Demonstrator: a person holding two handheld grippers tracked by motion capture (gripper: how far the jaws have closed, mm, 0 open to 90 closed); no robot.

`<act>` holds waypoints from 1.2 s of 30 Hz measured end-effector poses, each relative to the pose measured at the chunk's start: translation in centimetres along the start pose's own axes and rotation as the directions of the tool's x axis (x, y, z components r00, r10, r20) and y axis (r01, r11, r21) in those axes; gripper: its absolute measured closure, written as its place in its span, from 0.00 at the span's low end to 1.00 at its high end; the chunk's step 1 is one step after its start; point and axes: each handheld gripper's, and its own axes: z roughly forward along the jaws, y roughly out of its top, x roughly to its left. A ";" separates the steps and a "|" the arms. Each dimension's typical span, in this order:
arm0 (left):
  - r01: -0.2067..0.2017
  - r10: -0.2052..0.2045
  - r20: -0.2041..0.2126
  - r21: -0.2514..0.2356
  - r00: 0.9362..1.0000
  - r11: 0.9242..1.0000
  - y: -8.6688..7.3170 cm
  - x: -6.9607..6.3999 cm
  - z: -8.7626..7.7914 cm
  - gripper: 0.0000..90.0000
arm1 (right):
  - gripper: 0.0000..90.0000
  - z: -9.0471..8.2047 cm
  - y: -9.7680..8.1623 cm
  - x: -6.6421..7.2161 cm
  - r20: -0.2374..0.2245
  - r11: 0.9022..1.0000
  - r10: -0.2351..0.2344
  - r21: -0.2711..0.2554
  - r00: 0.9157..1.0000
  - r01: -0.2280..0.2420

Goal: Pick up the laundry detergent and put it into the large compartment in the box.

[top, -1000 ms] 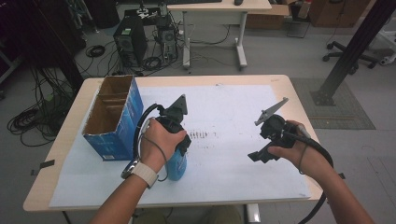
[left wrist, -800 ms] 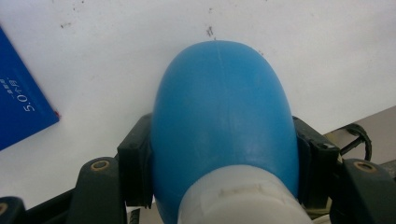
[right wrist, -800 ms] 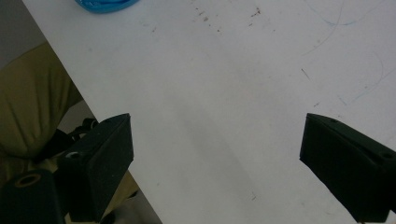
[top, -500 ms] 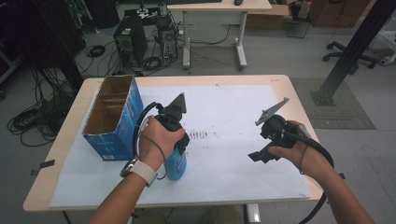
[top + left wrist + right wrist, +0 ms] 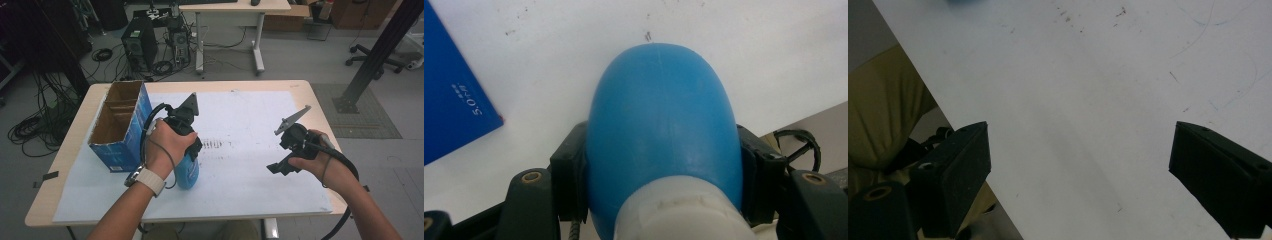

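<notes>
A blue bottle point(image 5: 188, 173) with a white neck stands on the white sheet point(image 5: 250, 120), just right of an open blue cardboard box point(image 5: 120, 127). My left gripper point(image 5: 193, 151) points down over it and is shut on it. In the left gripper view the two black pads point(image 5: 569, 172) press the sides of the bottle point(image 5: 664, 110), and the box's blue wall point(image 5: 454, 90) lies at the left. My right gripper point(image 5: 278, 168) hovers low over the right part of the sheet. Its jaws stand wide apart in the right gripper view point(image 5: 1080, 170), with bare sheet between them.
The sheet covers most of a wooden table point(image 5: 300, 87). The near table edge point(image 5: 943, 105) runs close under my right gripper. A cable point(image 5: 345, 165) trails from the right hand. Behind the table are a second desk point(image 5: 235, 10), computer towers point(image 5: 137, 45) and floor cables.
</notes>
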 end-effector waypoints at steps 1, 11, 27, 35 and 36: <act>0.000 0.000 -0.001 -0.001 1.000 1.000 0.0 0.0 -0.2 0.41 | 0.11 0.0 0.0 0.0 0.001 1.000 0.000 0.000 1.000 0.000; 0.001 -0.001 0.005 -0.012 1.000 1.000 -0.4 0.2 -1.7 0.41 | 0.11 -0.1 0.1 0.1 0.001 1.000 -0.002 -0.003 1.000 0.002; -0.004 0.004 -0.003 -0.015 1.000 1.000 -0.6 0.6 -4.8 0.41 | 0.11 -0.1 0.1 0.1 -0.001 1.000 -0.007 -0.005 1.000 0.007; -0.010 0.009 -0.009 -0.022 1.000 1.000 -0.7 0.6 -6.2 0.41 | 0.11 0.3 0.0 0.0 -0.006 1.000 -0.005 -0.001 1.000 0.005; -0.009 0.009 -0.008 -0.024 1.000 1.000 -0.7 0.6 -6.4 0.41 | 0.11 0.3 0.0 0.0 -0.007 1.000 -0.006 -0.001 1.000 0.006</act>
